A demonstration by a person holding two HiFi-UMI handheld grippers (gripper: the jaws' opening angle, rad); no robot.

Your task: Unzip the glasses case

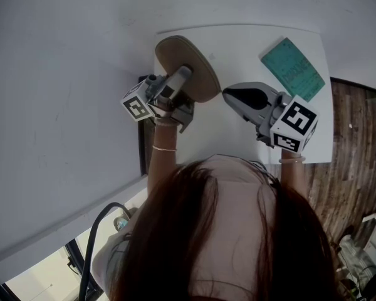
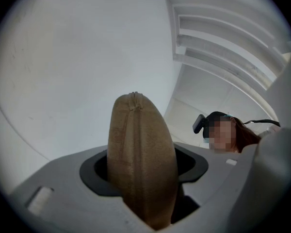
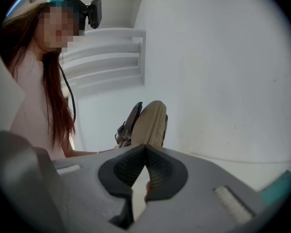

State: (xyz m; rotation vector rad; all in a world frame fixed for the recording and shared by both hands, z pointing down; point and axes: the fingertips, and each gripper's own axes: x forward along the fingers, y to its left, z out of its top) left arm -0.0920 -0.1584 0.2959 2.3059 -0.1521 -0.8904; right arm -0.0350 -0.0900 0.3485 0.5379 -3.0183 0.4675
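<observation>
A tan oval glasses case [image 1: 187,64] is held up over the white table [image 1: 238,137], standing on edge. My left gripper [image 1: 175,91] is shut on its near end. In the left gripper view the case [image 2: 140,164] fills the gap between the jaws, with its zip seam [image 2: 133,103] running up the middle and closed. My right gripper [image 1: 228,94] points at the case's right end, its tips almost touching it. In the right gripper view the pads [image 3: 157,166] meet at the tip, and the case [image 3: 151,120] stands just beyond. I cannot identify a small brownish bit [image 3: 146,190] low between the pads.
A teal booklet [image 1: 293,69] lies at the table's far right corner. A white wall [image 1: 62,93] runs along the left of the table. Wooden floor [image 1: 357,162] shows past the table's right edge. A black cable [image 1: 97,231] hangs at the lower left.
</observation>
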